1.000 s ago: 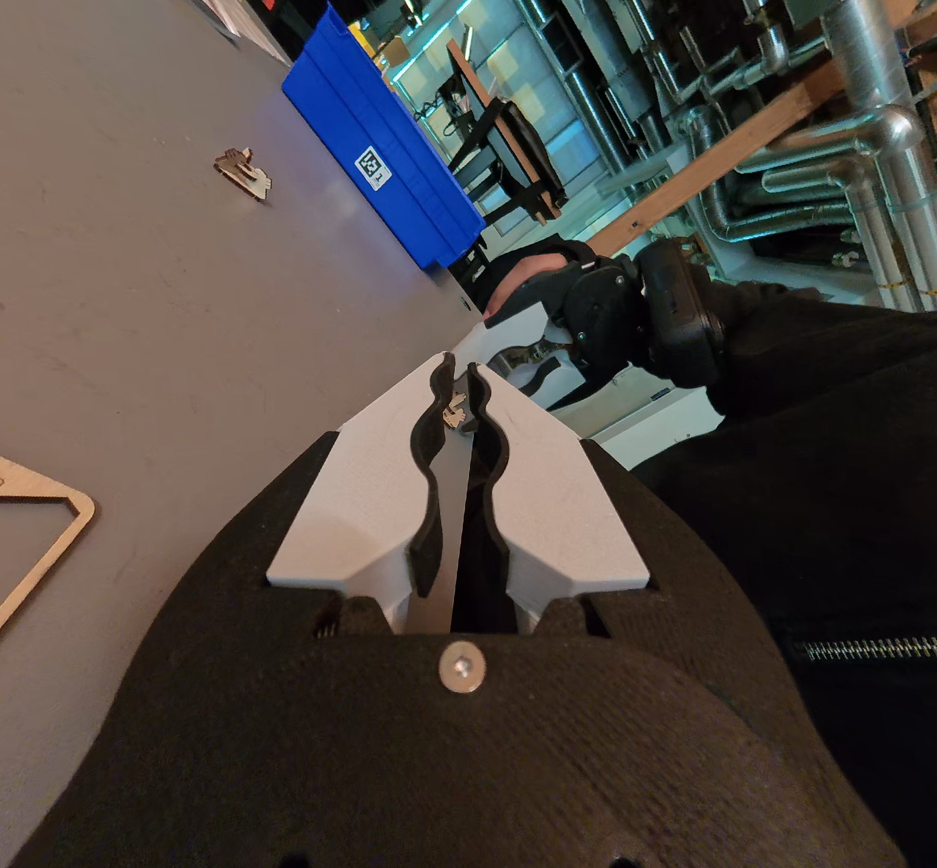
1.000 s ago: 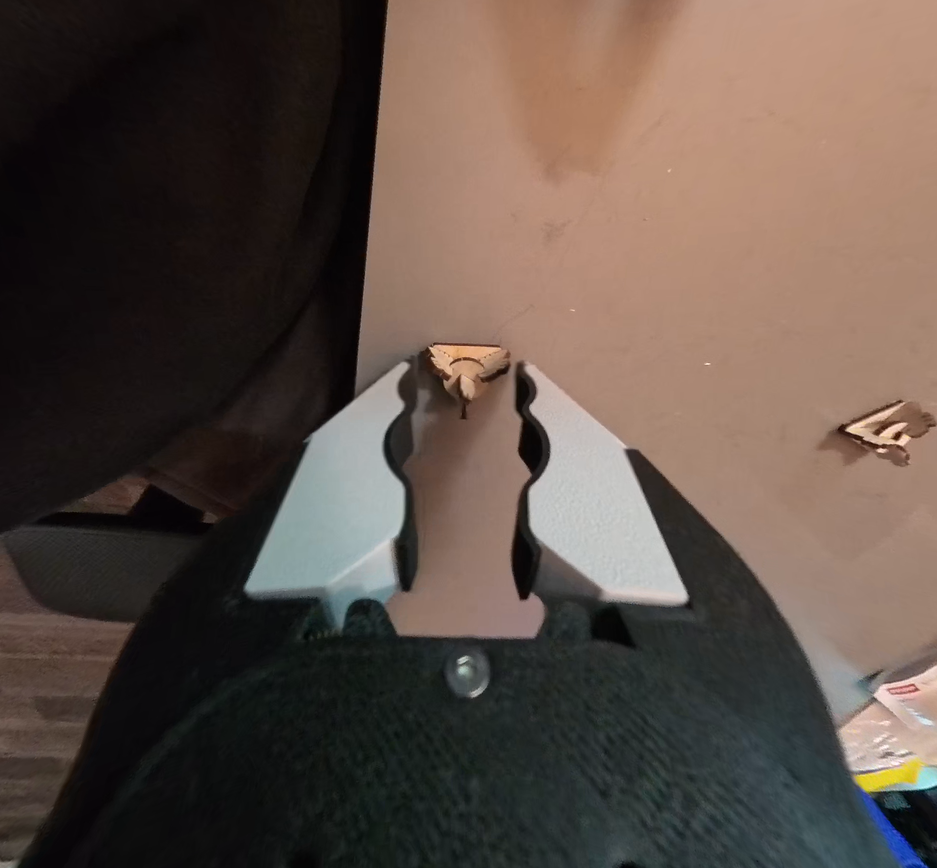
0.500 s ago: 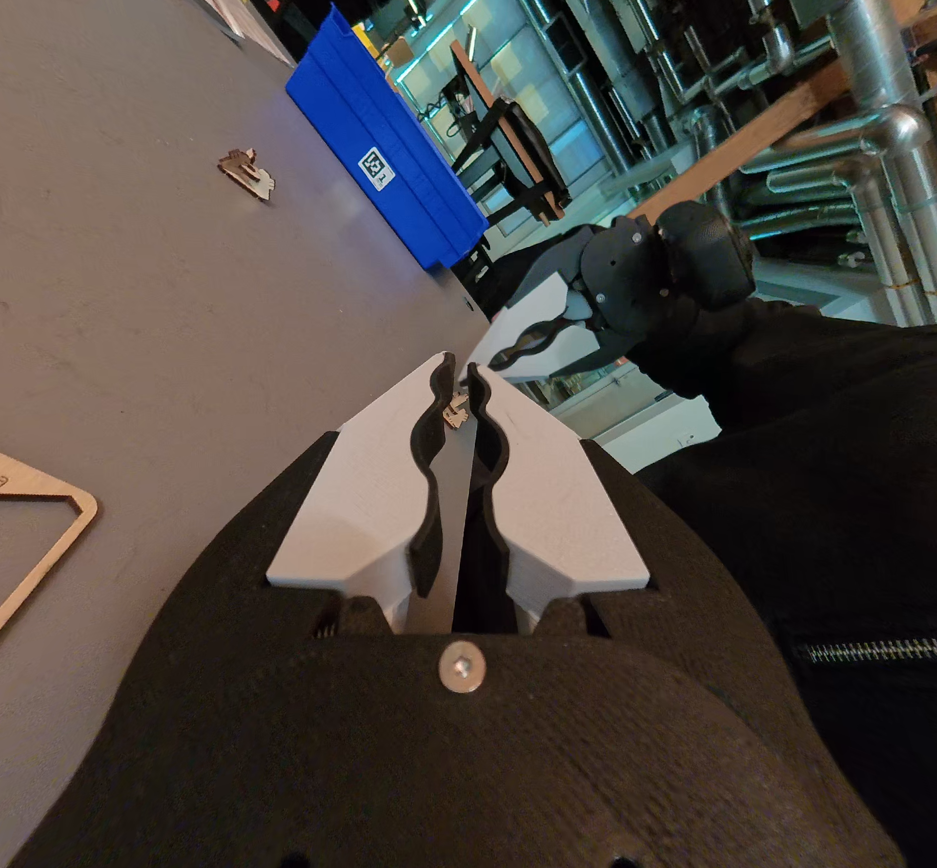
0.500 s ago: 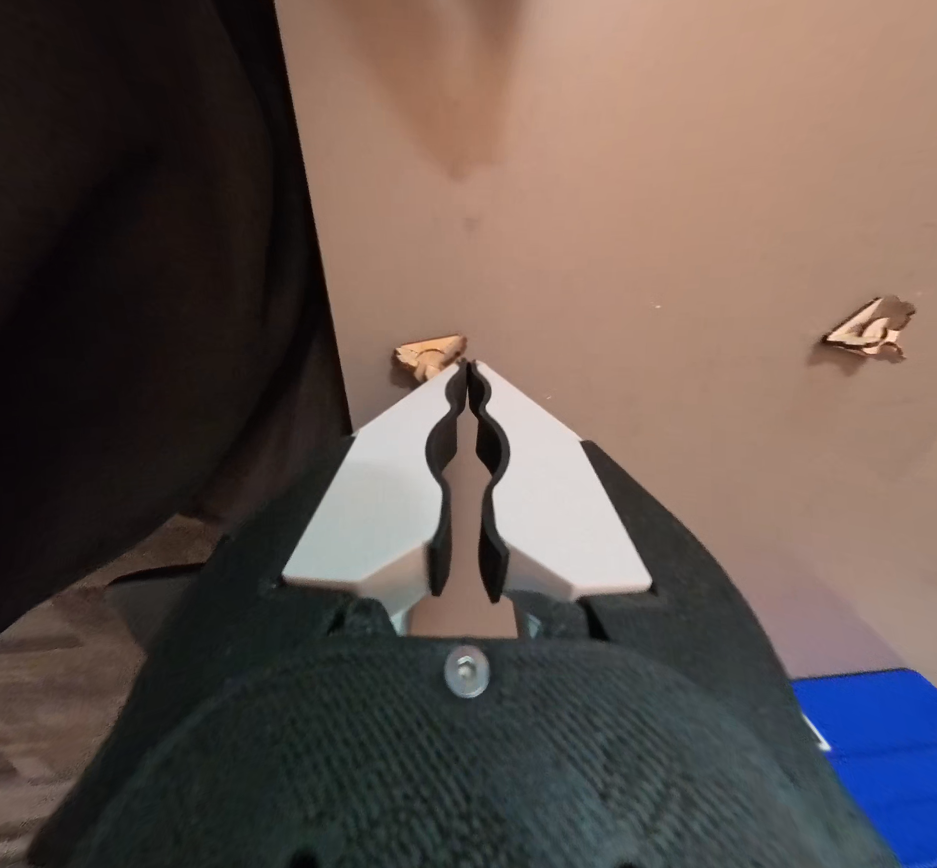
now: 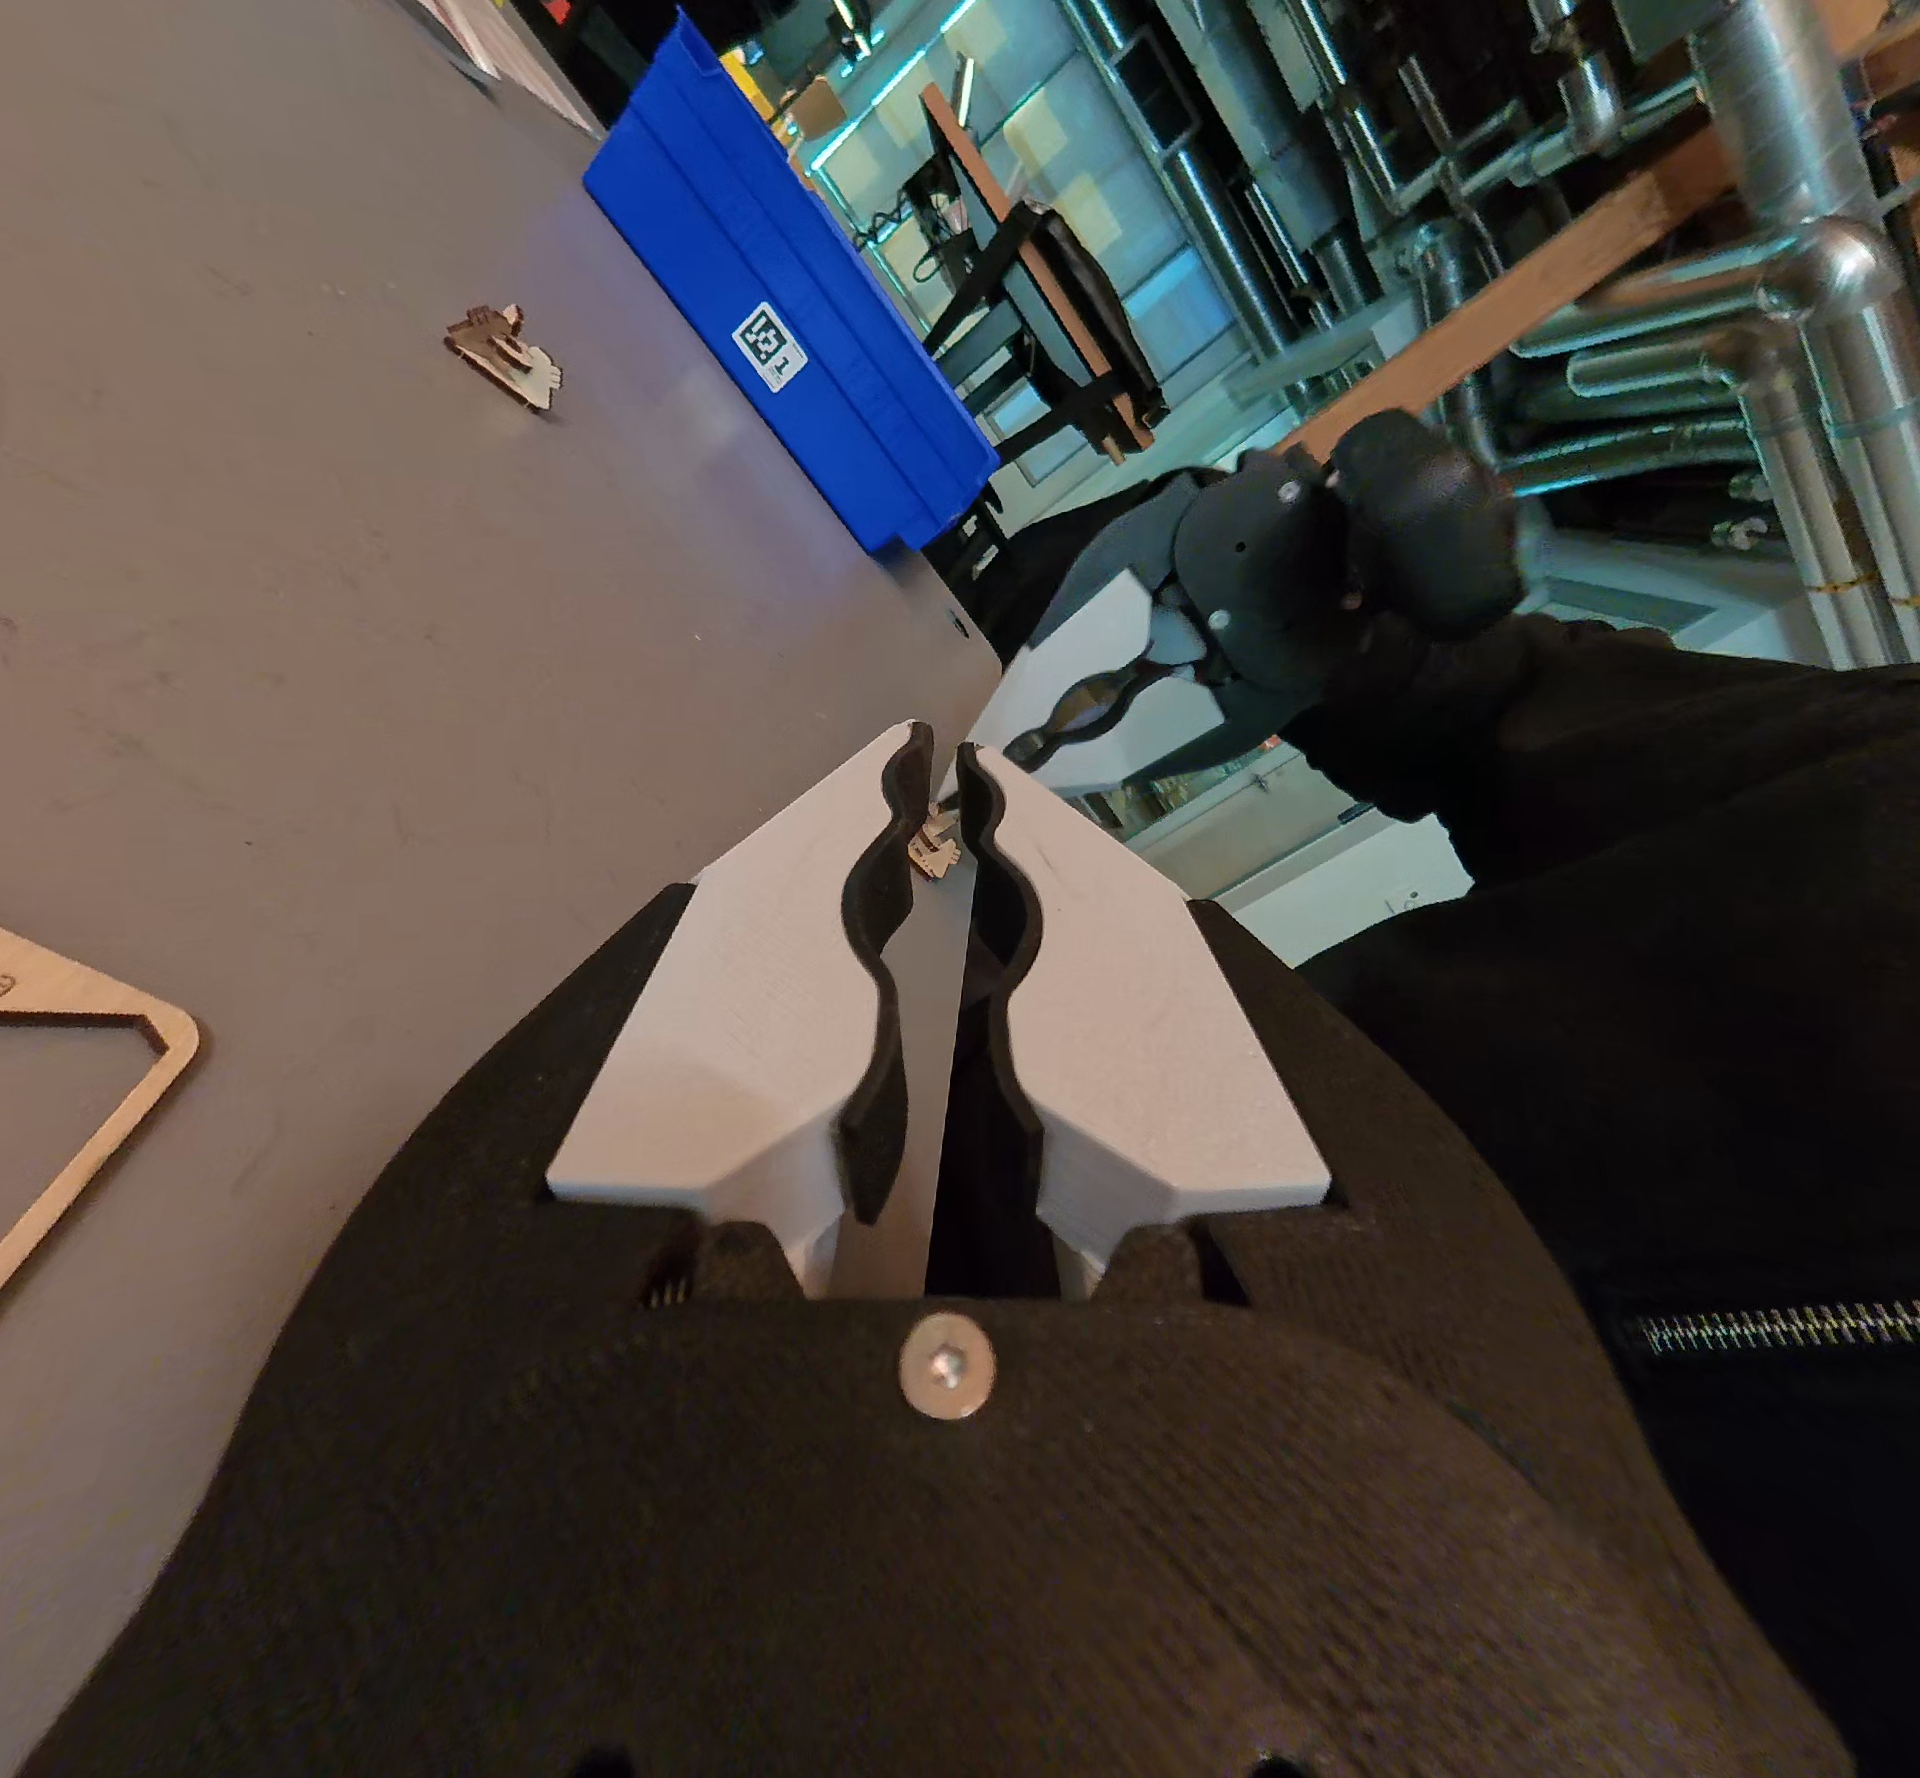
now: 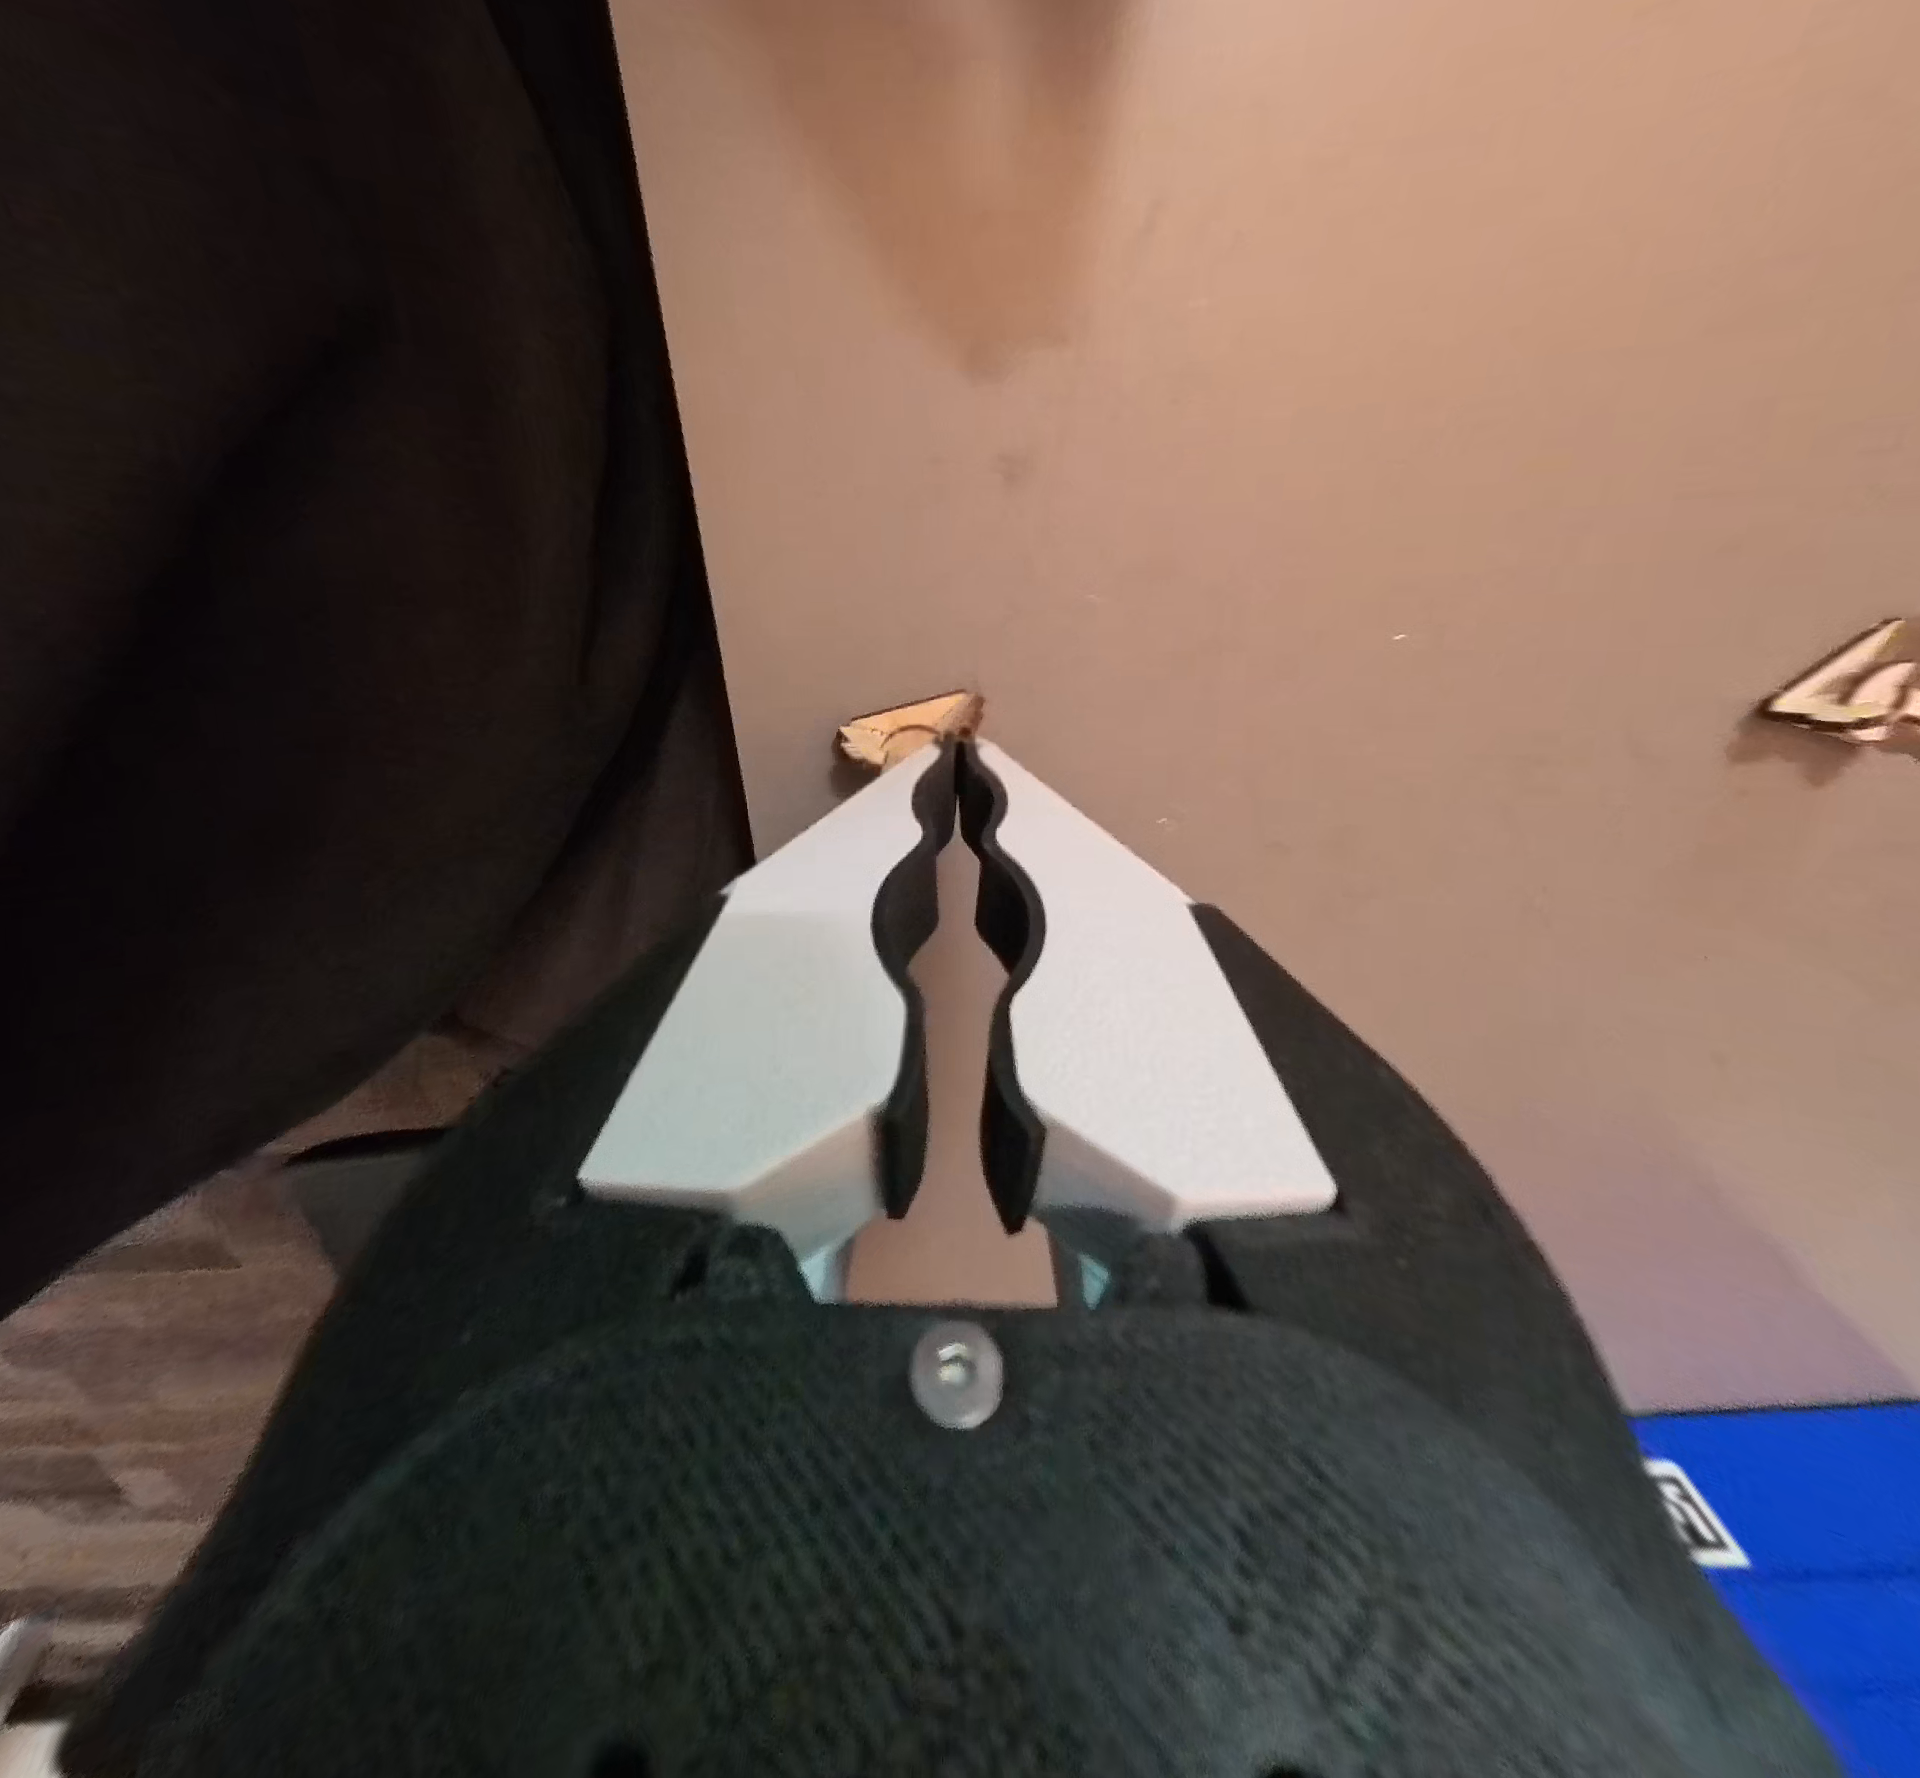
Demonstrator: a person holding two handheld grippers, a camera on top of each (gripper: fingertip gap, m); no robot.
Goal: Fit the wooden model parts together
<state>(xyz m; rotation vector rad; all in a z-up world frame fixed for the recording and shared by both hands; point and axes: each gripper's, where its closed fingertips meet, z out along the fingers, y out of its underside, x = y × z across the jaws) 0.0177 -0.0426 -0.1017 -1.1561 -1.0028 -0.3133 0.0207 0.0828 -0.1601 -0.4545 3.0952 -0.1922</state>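
Two jaws, both nearly closed, is what I see from my end. My left gripper [image 5: 938,762] sits low at the near edge of the counter [image 5: 312,637]. Its jaws are drawn narrow and pinch a small wooden cut-out [image 5: 932,852] between the black pads, a little back from the tips.

My right gripper [image 6: 954,749] points down at the same edge of the counter, and its pads meet at the tips. A triangular wooden piece [image 6: 902,729] lies flat on the counter right at those tips, close to the edge and beside the person's dark clothing. It seems to touch the tips, but I cannot tell whether a corner of it is nipped. I judge it is resting on the counter rather than lifted.

Farther out, another wooden cut-out [image 5: 506,357] lies alone on the open counter, well apart from both grippers. A blue bin [image 5: 790,305] stands along the far edge. One corner of a light wooden frame [image 5: 125,1053] lies flat at my left, with nothing inside the part I can see.
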